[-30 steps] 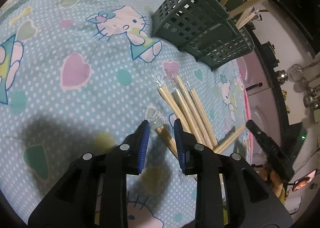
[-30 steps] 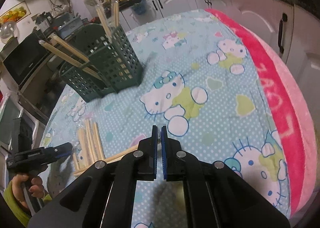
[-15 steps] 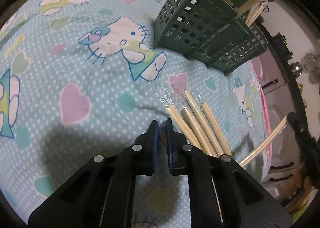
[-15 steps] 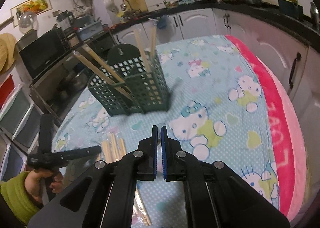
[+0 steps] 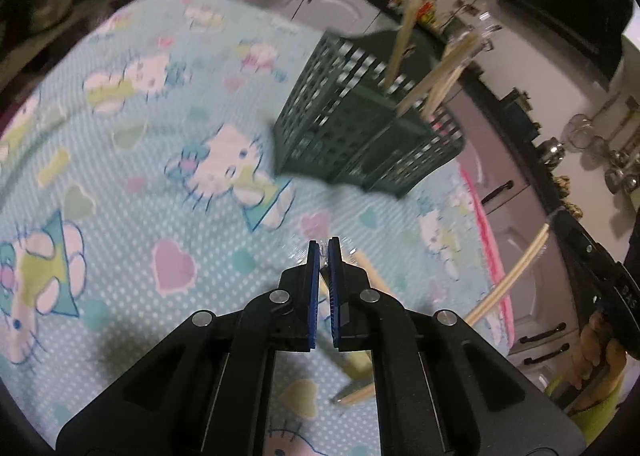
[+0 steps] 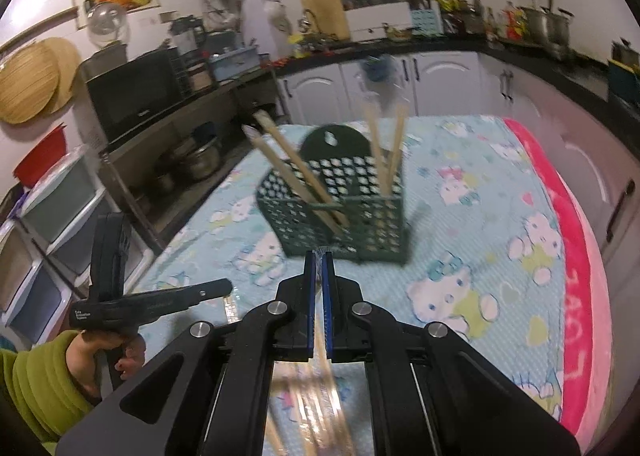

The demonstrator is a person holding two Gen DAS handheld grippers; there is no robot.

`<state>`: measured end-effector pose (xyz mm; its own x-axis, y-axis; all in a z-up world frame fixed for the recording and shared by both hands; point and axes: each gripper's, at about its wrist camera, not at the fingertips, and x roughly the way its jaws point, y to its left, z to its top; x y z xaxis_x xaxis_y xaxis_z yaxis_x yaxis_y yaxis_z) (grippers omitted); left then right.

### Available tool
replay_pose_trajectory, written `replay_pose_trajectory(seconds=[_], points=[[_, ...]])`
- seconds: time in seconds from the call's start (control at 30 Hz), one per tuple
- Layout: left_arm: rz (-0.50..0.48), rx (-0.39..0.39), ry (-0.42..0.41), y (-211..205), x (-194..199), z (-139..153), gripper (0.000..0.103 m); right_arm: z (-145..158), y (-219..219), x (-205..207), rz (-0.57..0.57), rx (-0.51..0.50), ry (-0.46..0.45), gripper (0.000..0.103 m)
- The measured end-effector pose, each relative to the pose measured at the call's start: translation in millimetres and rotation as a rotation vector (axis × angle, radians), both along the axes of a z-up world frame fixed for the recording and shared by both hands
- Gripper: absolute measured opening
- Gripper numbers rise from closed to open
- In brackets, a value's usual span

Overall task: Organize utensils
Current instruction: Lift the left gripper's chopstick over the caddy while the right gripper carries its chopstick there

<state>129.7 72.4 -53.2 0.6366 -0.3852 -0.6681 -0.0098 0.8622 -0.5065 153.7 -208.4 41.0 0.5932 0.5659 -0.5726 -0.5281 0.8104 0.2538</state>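
A dark green lattice utensil basket (image 5: 360, 124) stands on the Hello Kitty cloth (image 5: 120, 160), with several wrapped chopstick pairs (image 5: 436, 76) leaning in it; it also shows in the right wrist view (image 6: 344, 212). My left gripper (image 5: 323, 246) is shut on a wrapped chopstick pair, its plastic tip just showing between the pads, lifted above the cloth. My right gripper (image 6: 317, 256) is shut on another wrapped chopstick pair (image 5: 508, 276), which runs down under it. More wrapped chopsticks (image 6: 312, 416) lie blurred on the cloth below.
A pink blanket edge (image 6: 576, 256) borders the cloth on the right. Kitchen cabinets (image 6: 400, 84) and a counter stand behind, with a microwave (image 6: 132, 92) and storage drawers (image 6: 48, 216) to the left. The other hand-held gripper (image 6: 148, 300) shows at left.
Both grippers have lifted with their chopsticks and moved toward the basket. The left gripper closed on a wrapped pair a second ago and raised it off the cloth.
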Motion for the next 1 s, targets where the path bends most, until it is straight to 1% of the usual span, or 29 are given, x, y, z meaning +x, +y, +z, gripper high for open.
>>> replay_pose_trajectory(seconds=[0.23,0.43,0.6,0.8,1.0], points=[[-0.038,-0.002,-0.101,-12.6,-0.2,42.6,0.002,34.6,17.9,-4.4,0.045,0.020,-0.064,0.003],[-0.088,-0.001,-0.178,-27.0,-1.6,78.4,0.002,60.3,20.3,-8.8,0.058,0.037,-0.117,0.003],[-0.129,-0.002,-0.247,-43.2,-0.5,109.4,0.002,76.3,16.3,-11.9,0.048,0.046,-0.149,0.003],[-0.164,0.004,-0.299,-59.4,3.9,136.0,0.002,97.6,7.9,-14.6,0.022,0.067,-0.194,0.003],[-0.188,0.030,-0.365,-74.4,9.4,169.3,0.002,115.6,-2.4,-12.6,-0.001,0.094,-0.231,0.003]])
